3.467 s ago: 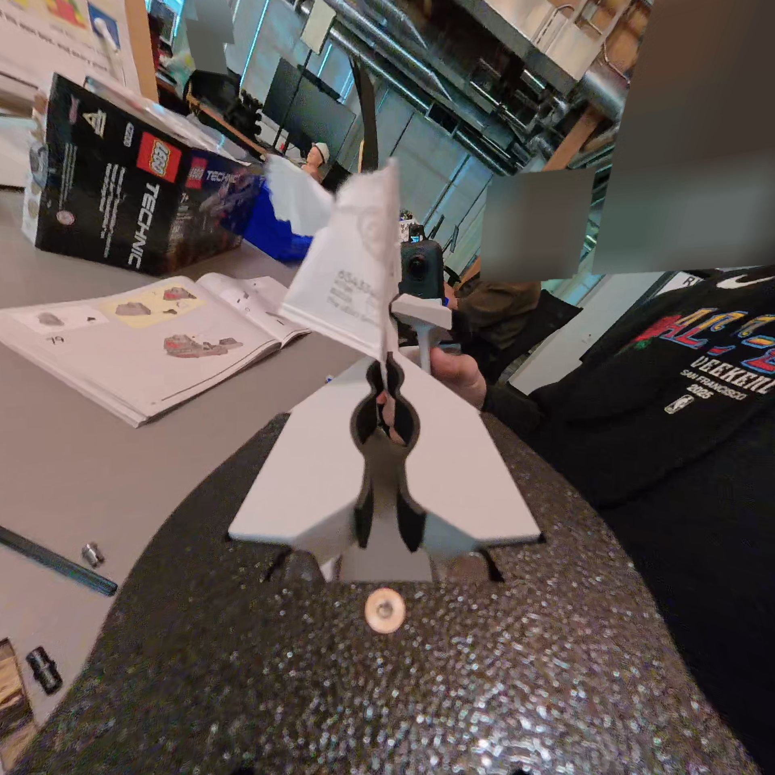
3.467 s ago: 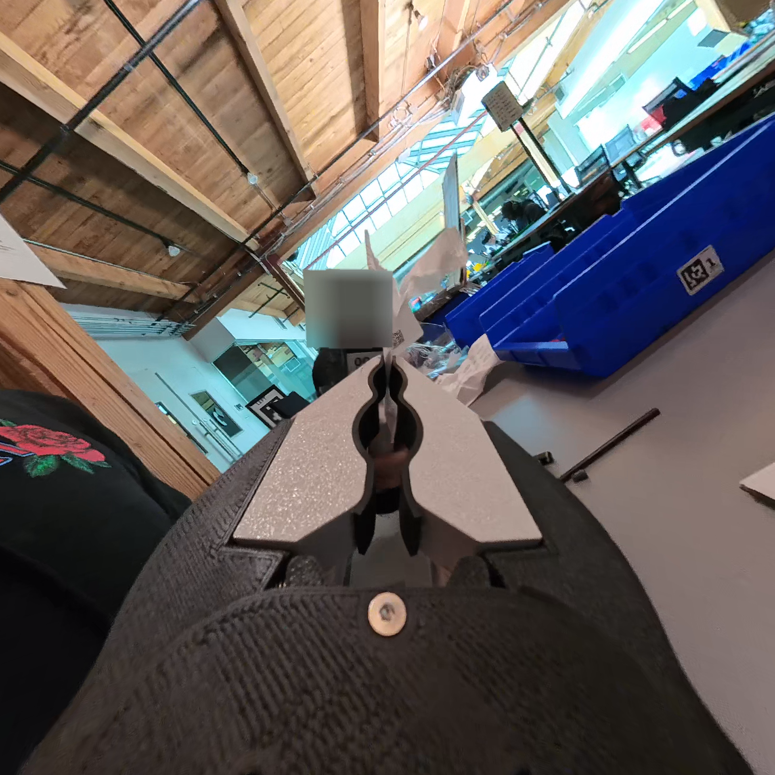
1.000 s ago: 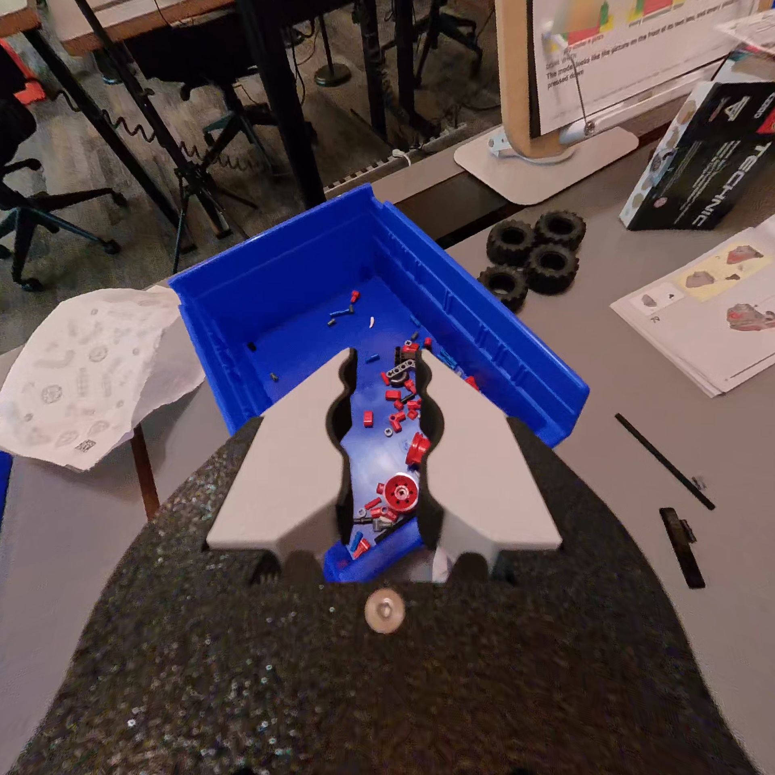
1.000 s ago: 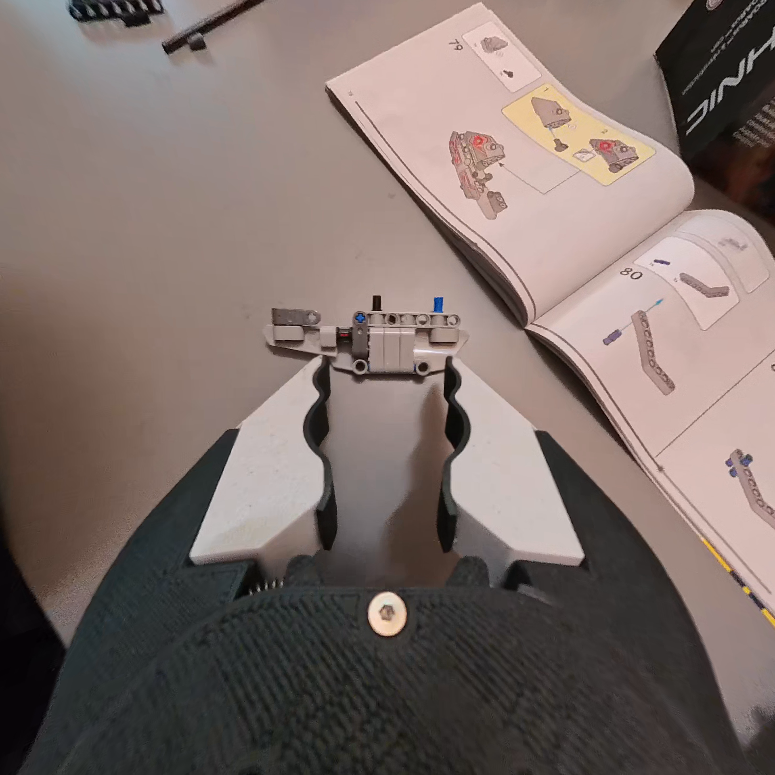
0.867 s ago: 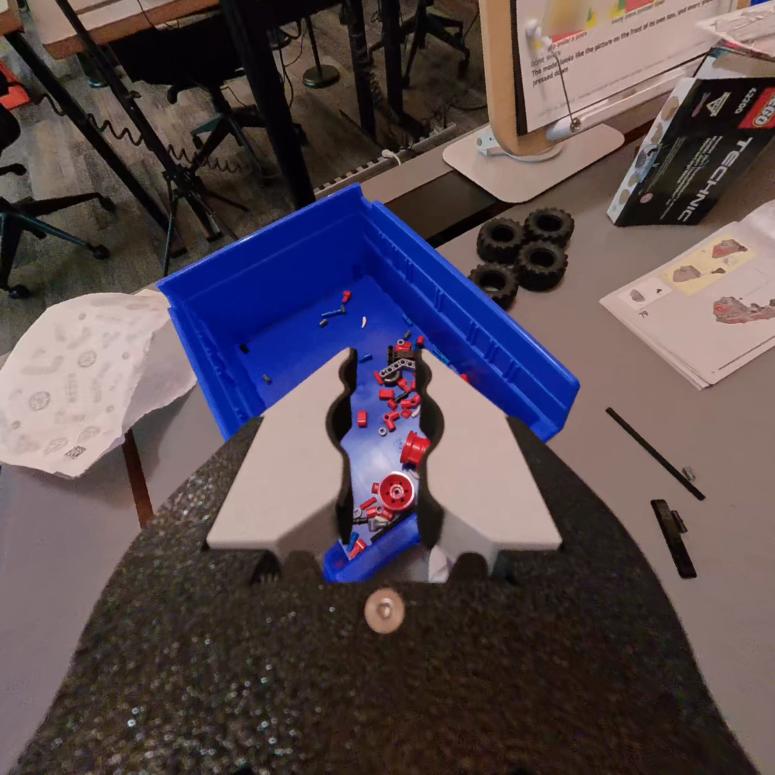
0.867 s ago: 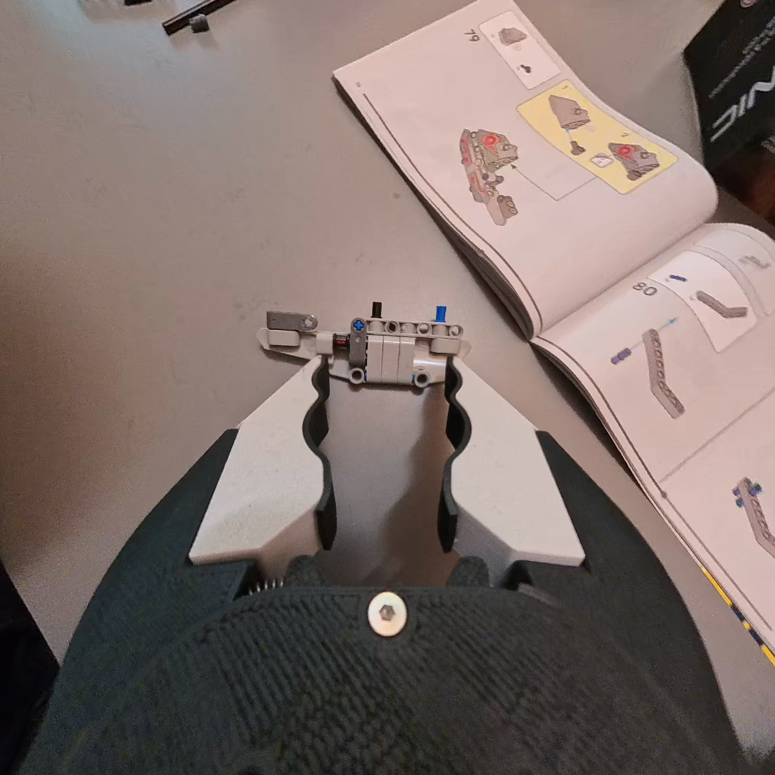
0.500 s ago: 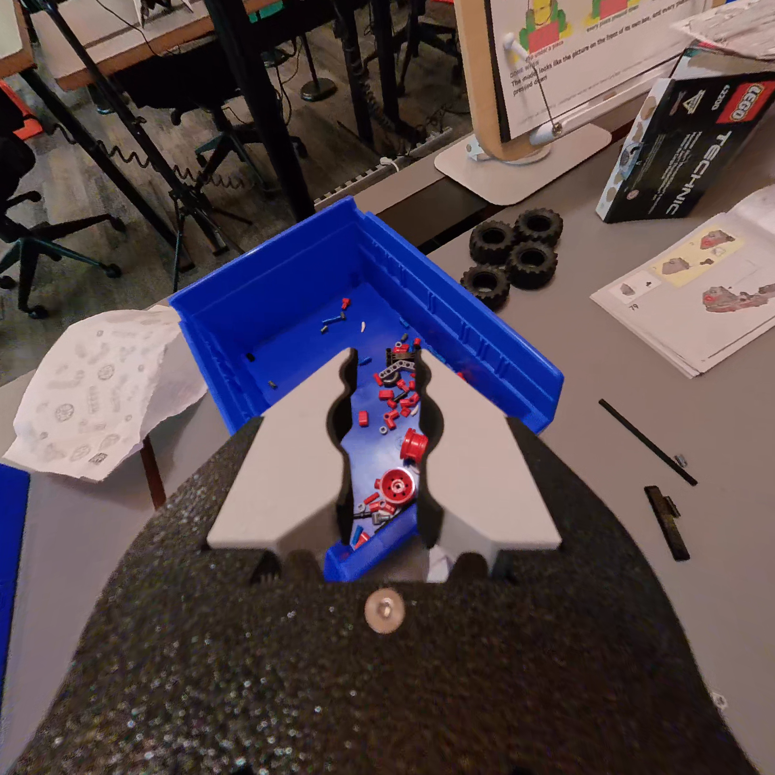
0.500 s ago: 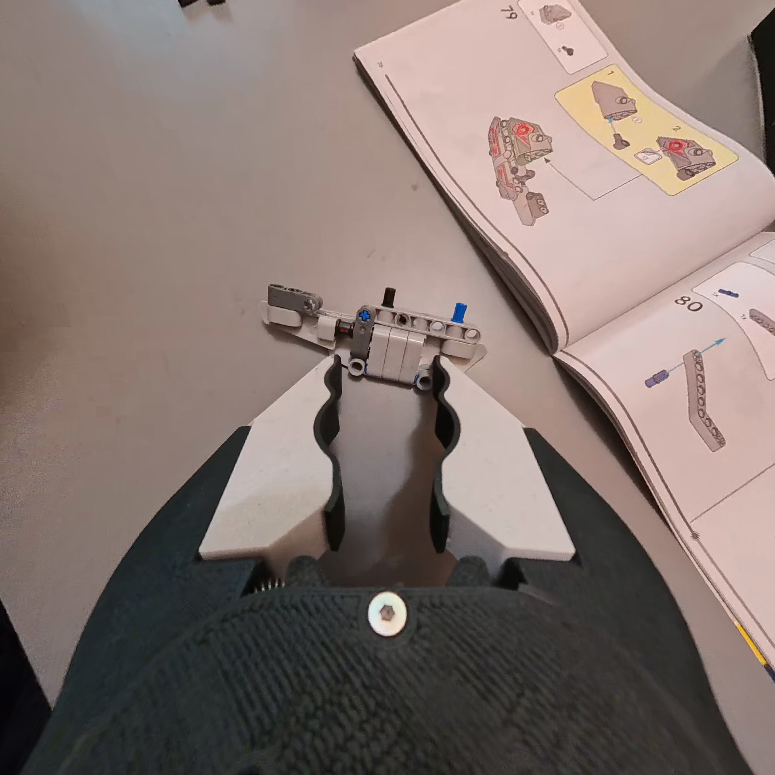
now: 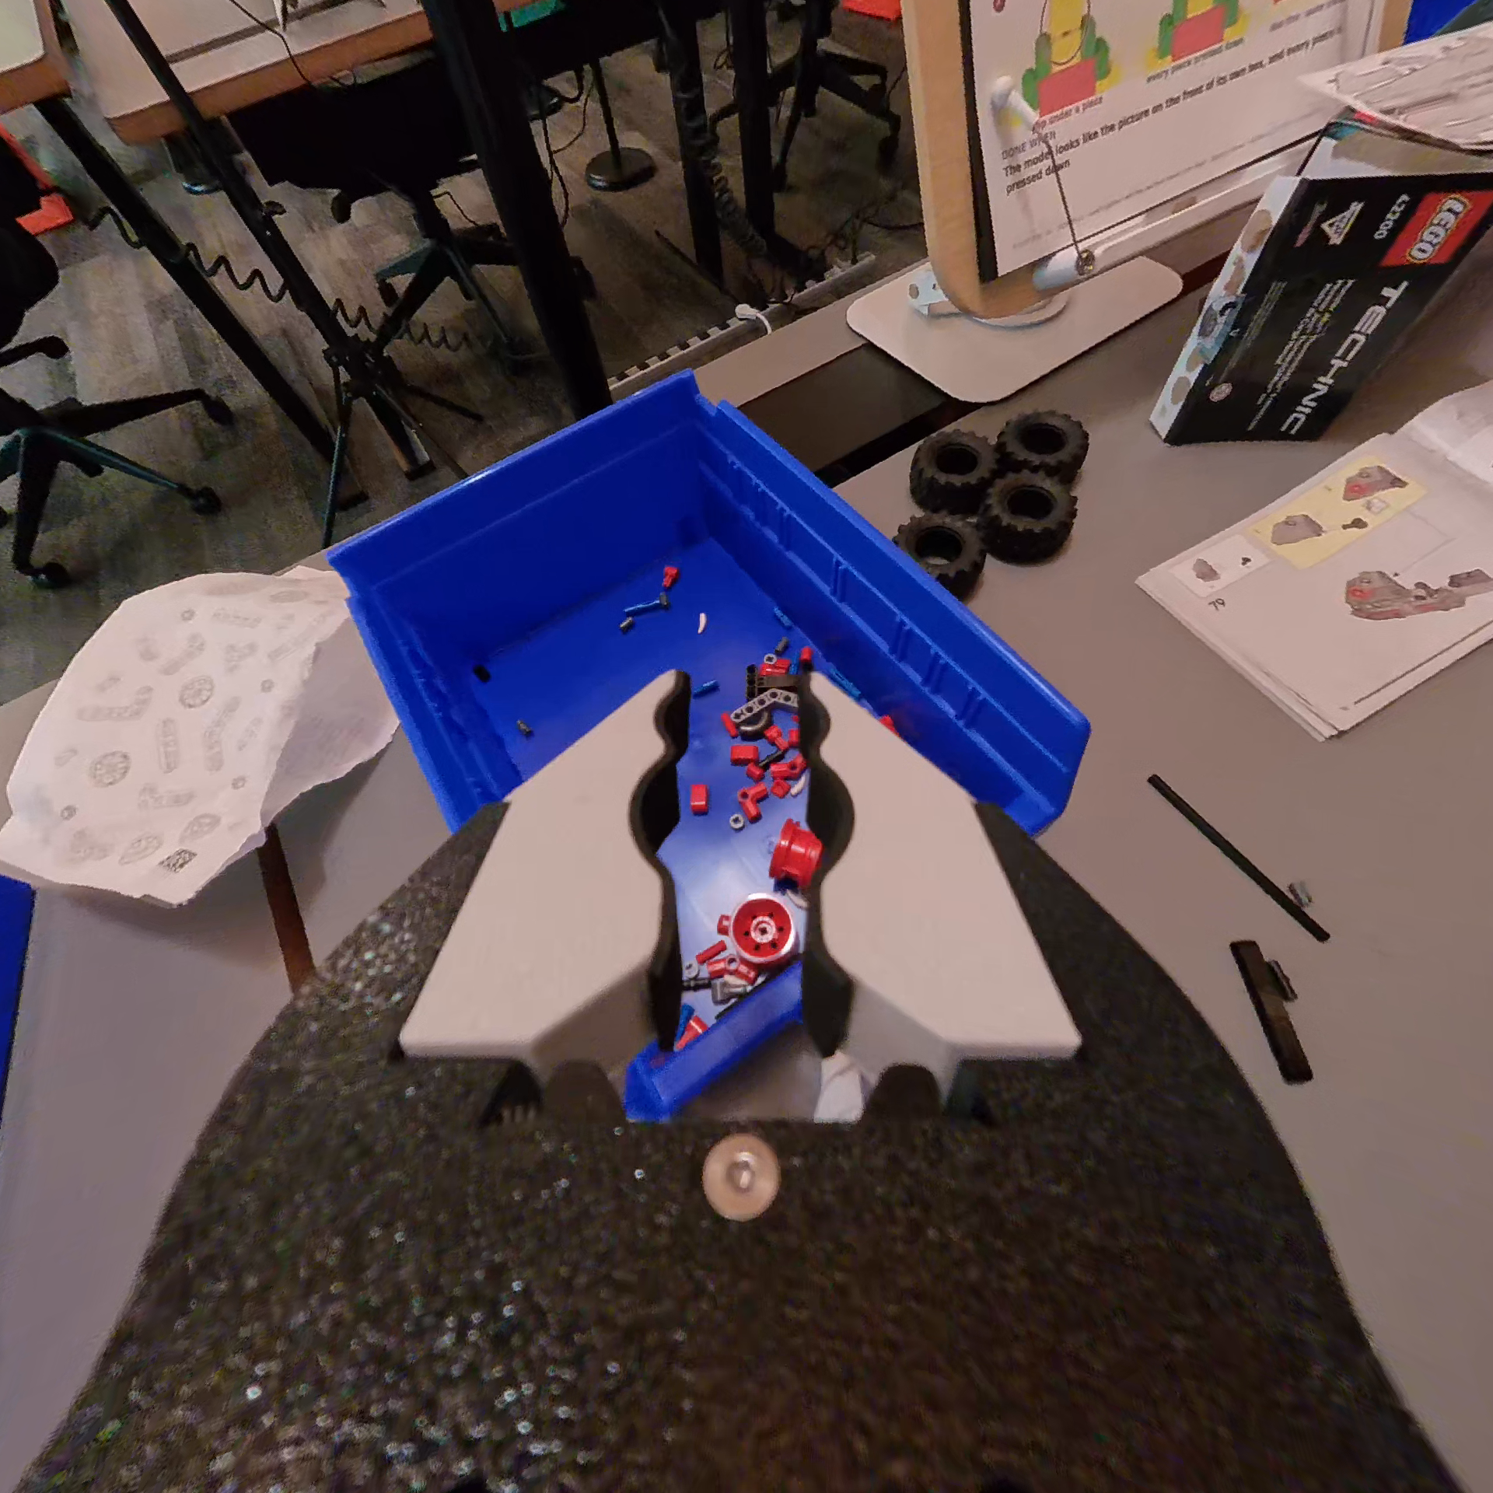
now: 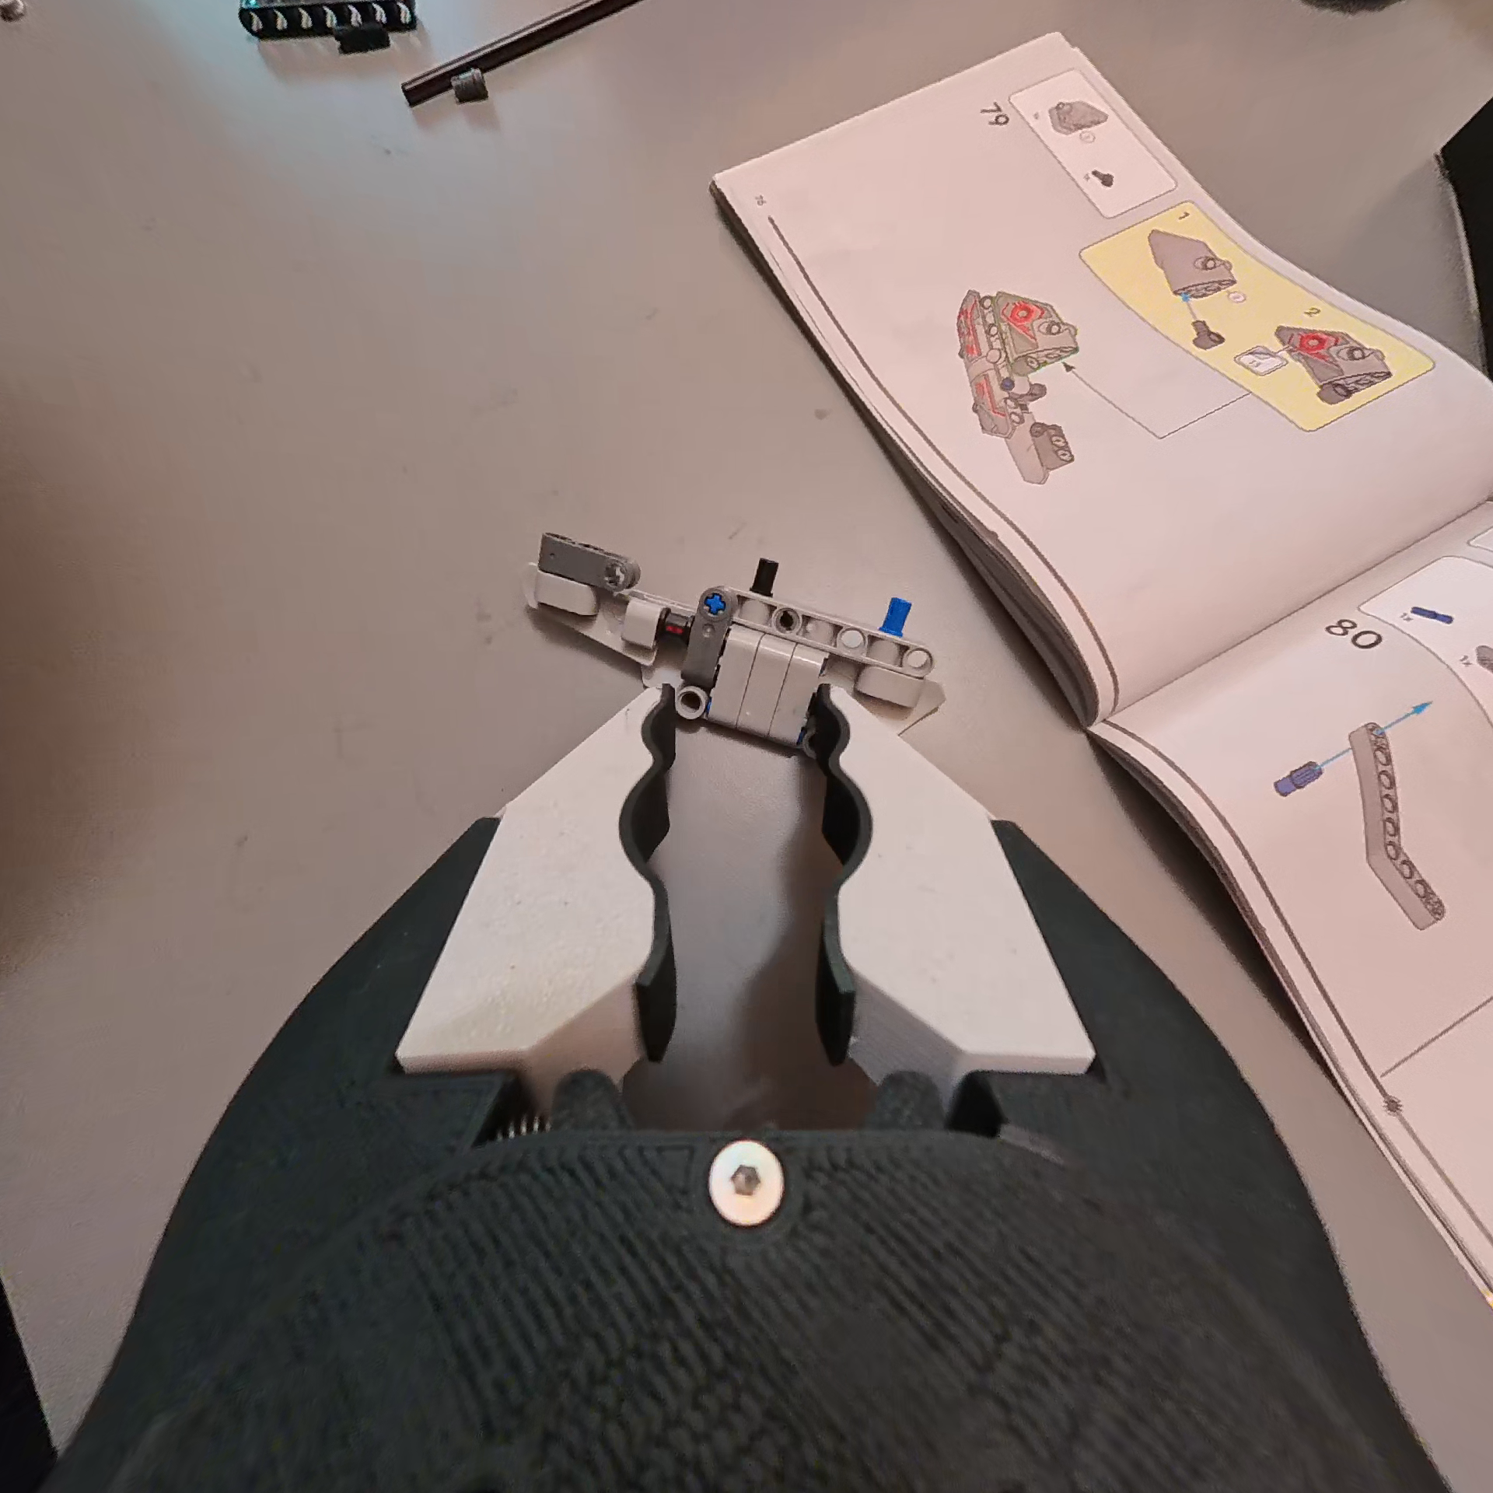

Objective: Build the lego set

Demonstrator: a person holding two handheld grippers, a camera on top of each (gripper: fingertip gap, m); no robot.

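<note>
A small grey lego assembly (image 10: 751, 646) with blue and black pins lies on the grey table (image 10: 283, 404). My right gripper (image 10: 739, 707) has its fingertips against both sides of the assembly's central grey block. My left gripper (image 9: 743, 687) is open and empty, held above a blue bin (image 9: 929, 638). The bin holds several small red, blue and grey lego parts, among them a red wheel hub (image 9: 759, 929). The near part of the bin is hidden behind the left gripper's body.
The open instruction booklet (image 10: 1131, 404) lies right of the assembly; it also shows in the left wrist view (image 9: 1333, 582). Black tyres (image 9: 994, 501), the set's box (image 9: 1325, 323), a torn paper bag (image 9: 178, 727), a black axle (image 9: 1236, 856) and a black beam (image 9: 1272, 1018) lie around the bin. My hands' fingertips stand some 45 centimetres from each other. The black axle (image 9: 1236, 856) is about equally far from each gripper, around 25 centimetres. Look for it in the right wrist view (image 10: 533, 33) too.
3.5 s ago both grippers were shut on the paper bag in the air. Over the last second the right jaws have narrowed onto the assembly; the left gripper stays open and has drawn back slightly.
</note>
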